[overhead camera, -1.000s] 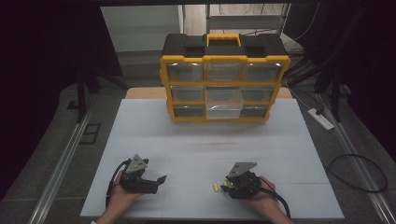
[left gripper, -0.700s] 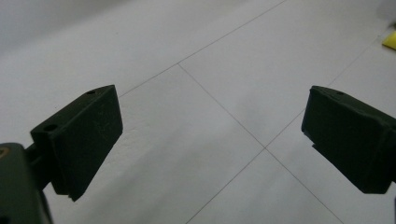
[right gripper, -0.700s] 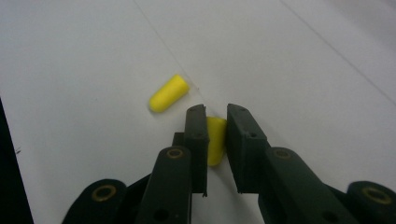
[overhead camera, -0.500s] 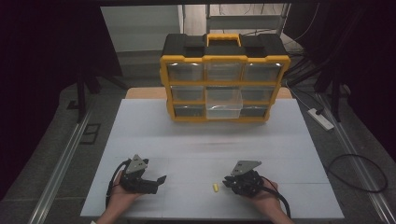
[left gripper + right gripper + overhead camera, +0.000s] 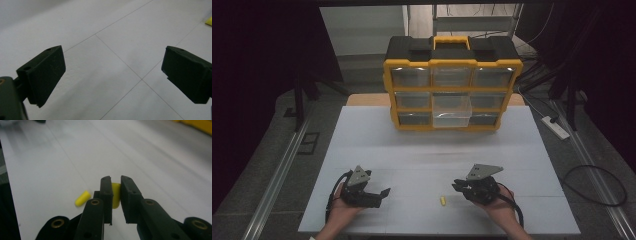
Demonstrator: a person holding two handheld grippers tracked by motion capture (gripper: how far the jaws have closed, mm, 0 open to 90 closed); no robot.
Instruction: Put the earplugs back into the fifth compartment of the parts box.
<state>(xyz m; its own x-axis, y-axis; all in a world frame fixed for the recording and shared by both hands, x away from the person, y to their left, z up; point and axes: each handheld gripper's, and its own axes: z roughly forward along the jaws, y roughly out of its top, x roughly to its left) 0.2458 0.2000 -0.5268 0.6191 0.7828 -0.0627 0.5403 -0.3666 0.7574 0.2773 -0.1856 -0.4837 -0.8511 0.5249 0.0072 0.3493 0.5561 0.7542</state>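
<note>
- Dark floor and black curtains ring the white desk (image 5: 437, 150); from the high view a yellow-and-black drawer cabinet (image 5: 452, 82) stands at its far edge, the lower middle drawer (image 5: 452, 113) pulled out, probably ready to receive something.
- Near the front edge, the left gripper (image 5: 382, 193) rests low in the person's hand, and the right gripper (image 5: 458, 186) sits opposite it, with a small yellow earplug (image 5: 442, 201) lying on the desk between them, closer to the right one.
- Compared with a second ago, that piece has gone from the right gripper's tip to lying free on the desk, and the right hand has drawn back slightly.
- Left gripper view: jaws spread wide over bare desk, holding nothing, seemingly idle.
- Right gripper view: jaws narrow, pinching a second yellow earplug (image 5: 115, 195); the loose one (image 5: 82, 198) lies just left of them, likely dropped.
</note>
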